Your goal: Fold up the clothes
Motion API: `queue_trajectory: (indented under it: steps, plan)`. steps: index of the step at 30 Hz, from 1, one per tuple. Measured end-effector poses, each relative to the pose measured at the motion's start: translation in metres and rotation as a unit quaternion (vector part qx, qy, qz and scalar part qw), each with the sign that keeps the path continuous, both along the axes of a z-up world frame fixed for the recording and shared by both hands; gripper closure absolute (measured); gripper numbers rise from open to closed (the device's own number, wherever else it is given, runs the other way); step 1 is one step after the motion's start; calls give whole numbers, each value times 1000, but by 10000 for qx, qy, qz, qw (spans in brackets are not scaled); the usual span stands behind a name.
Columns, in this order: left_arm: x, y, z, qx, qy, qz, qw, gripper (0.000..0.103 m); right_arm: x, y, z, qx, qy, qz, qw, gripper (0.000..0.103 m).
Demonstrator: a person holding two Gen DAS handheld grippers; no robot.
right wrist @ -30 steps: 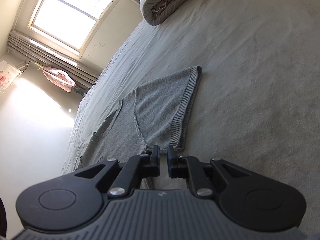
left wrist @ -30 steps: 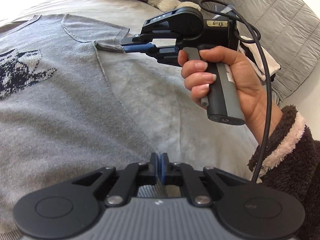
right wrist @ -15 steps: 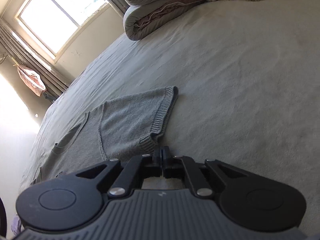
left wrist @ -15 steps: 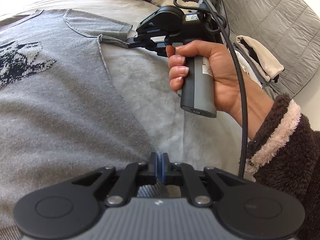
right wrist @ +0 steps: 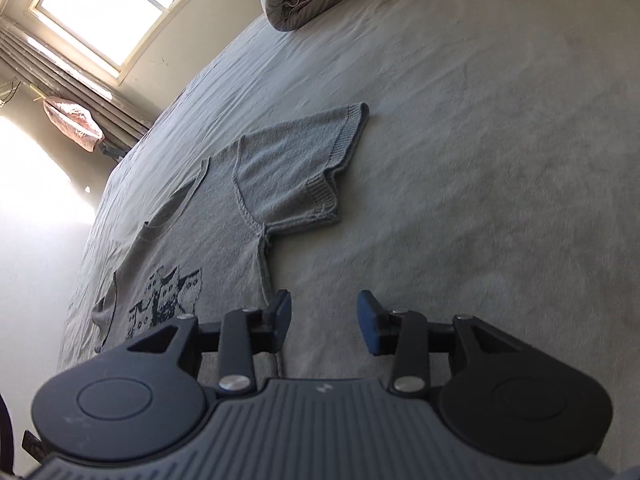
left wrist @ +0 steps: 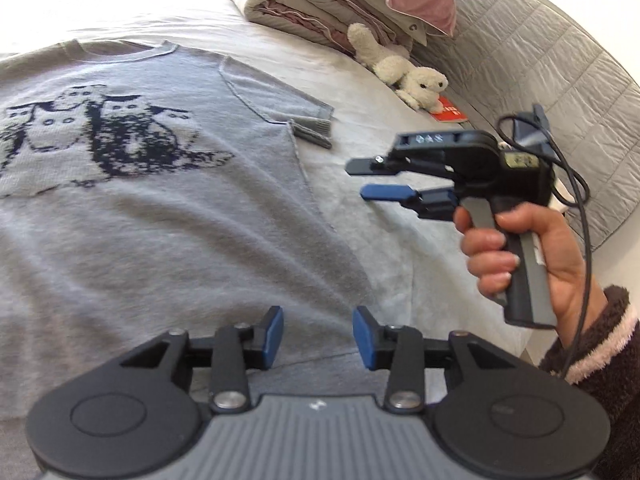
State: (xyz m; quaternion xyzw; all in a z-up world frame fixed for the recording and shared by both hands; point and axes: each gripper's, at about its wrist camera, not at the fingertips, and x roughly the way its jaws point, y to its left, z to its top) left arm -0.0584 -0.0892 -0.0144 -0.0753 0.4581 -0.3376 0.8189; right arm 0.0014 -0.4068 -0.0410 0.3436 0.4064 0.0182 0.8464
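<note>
At the left of the left wrist view, the grey knitted sweater (left wrist: pixel 160 208) is spread flat, front up, on the pale bed sheet (left wrist: pixel 400 264). A dark blue animal pattern (left wrist: pixel 100 140) is shown on the chest, and the round neckline (left wrist: pixel 120 50) is turned toward the far side of the bed. The garment appears to be laid out this way so that clean, straight folds can be made.

Further right, the short sleeve (left wrist: pixel 288 108) is seen lying flat, with its ribbed cuff (left wrist: pixel 314 132) slightly turned over at the corner. In the foreground, the left gripper (left wrist: pixel 318 336) is held low over the sweater's side edge. Its jaws are opening, and nothing is caught between the blue pads (left wrist: pixel 274 336).

To the right, the right gripper (left wrist: pixel 378 180) is held clear above the sheet, well apart from the sleeve. Its jaws are also opening, with no cloth between them, as is confirmed in the right wrist view, where only bare sheet is framed by the tongs (right wrist: pixel 324 318). A smoothing or straightening step is judged to be finished, and a fold is not yet begun.

At the far right, a folded quilt (left wrist: pixel 320 12), a plush toy (left wrist: pixel 412 80) and a quilted grey headboard (left wrist: pixel 560 72) are kept away from the working area.
</note>
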Motion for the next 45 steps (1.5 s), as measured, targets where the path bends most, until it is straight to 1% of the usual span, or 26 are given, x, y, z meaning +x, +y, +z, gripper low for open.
queue_trajectory:
  steps: [5,8,12,15,21,25,29,31,34,35,37,41,43,45]
  plan:
    - [-3,43,6,315,-185,511,9980,61,-21,24,2,-128,130,152,9997,62]
    - [-8,69,8,567,-266,761,9951,57,-35,34,2,-142,184,186,9996,62]
    - [-20,110,9,954,-442,1090,9885,53,-55,45,-1,-191,244,226,9993,61]
    - [-28,144,10,1065,-484,1407,9831,51,-71,52,-4,-154,261,207,9993,61]
    - [-38,210,9,969,-316,2072,9730,50,-104,65,-5,15,225,70,9997,60]
    - [-42,240,5,924,-248,2378,9666,49,-120,74,-2,36,207,32,9998,57]
    - [-46,265,-3,808,-81,2635,9612,49,-135,81,-2,125,214,5,9997,57]
    - [-48,274,-9,682,27,2707,9602,49,-142,85,-4,200,235,0,9995,57]
    - [-50,286,-15,305,178,2789,9597,49,-151,91,-6,235,218,11,9995,57]
    - [-50,289,-16,203,215,2802,9595,51,-154,93,-6,235,206,17,9995,57]
    - [-51,292,-18,19,305,2802,9595,52,-157,97,-6,217,190,77,9996,57]
    - [-51,294,-22,-218,478,2753,9599,62,-160,107,-6,151,139,245,9995,57]
    - [-51,293,-25,-291,544,2751,9594,71,-159,111,-7,81,116,263,9996,63]
    - [-49,294,-30,-372,673,2739,9587,98,-159,112,-9,23,137,247,9996,79]
